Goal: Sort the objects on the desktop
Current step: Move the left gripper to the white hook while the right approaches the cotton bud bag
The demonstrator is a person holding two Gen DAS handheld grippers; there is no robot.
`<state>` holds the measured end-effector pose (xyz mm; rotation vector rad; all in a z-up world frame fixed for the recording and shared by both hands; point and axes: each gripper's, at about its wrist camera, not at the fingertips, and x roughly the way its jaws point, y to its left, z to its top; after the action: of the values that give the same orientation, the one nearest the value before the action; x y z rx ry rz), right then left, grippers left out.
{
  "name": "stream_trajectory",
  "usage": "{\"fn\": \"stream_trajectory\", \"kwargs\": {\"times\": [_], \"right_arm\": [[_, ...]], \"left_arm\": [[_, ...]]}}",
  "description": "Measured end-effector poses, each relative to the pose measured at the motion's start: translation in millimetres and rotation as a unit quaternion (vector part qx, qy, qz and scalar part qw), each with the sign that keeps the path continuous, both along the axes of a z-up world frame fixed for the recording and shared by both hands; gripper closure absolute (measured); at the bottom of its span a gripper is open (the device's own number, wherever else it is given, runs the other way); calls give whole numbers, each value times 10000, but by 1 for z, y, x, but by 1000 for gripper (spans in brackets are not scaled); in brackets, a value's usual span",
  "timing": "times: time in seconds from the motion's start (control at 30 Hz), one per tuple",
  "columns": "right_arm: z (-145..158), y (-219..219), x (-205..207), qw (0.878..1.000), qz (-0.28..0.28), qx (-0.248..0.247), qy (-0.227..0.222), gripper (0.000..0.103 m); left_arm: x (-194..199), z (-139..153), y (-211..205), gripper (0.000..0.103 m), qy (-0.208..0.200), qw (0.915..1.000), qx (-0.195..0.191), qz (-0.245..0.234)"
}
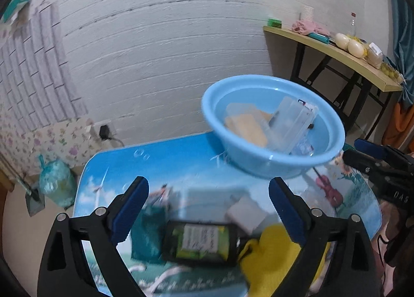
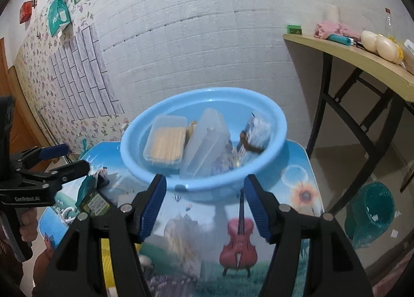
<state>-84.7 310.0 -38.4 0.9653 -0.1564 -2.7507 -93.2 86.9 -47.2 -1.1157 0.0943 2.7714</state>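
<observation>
My left gripper (image 1: pixel 208 198), jaws wide and empty, hangs nearer the dark green-labelled packet (image 1: pixel 199 242) lying crosswise on the tabletop (image 1: pixel 165 165) below them, while my right gripper (image 2: pixel 204 203), jaws half-spread and empty, faces the blue basin (image 2: pixel 207 183).

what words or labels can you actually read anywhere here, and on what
"GenRobot.AI": white lettering on the body of the left claw, seen in the right wrist view.
"DAS": partial white letters on the body of the right claw, in the left wrist view; the rest is cut off.
Green-and-black packet on the table: its white label is too blurred to read.
Blue-and-white packet in the basin: print too blurred to read.
</observation>
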Motion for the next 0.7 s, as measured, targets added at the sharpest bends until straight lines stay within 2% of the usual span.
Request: {"fn": "stream_trajectory", "kwargs": {"times": [0.27, 0.4, 0.7], "right_arm": [[-8, -2, 27, 9996, -135, 81, -218, 41], [-19, -4, 38, 9987, -144, -199, -446, 41], [-36, -16, 60, 9973, -137, 96, -716, 41]], "left_arm": [[37, -18, -41, 8, -138, 9992, 27, 361], [55, -32, -61, 8, -135, 9981, -138, 578], [74, -59, -89, 8, -498, 9957, -29, 777]]}}
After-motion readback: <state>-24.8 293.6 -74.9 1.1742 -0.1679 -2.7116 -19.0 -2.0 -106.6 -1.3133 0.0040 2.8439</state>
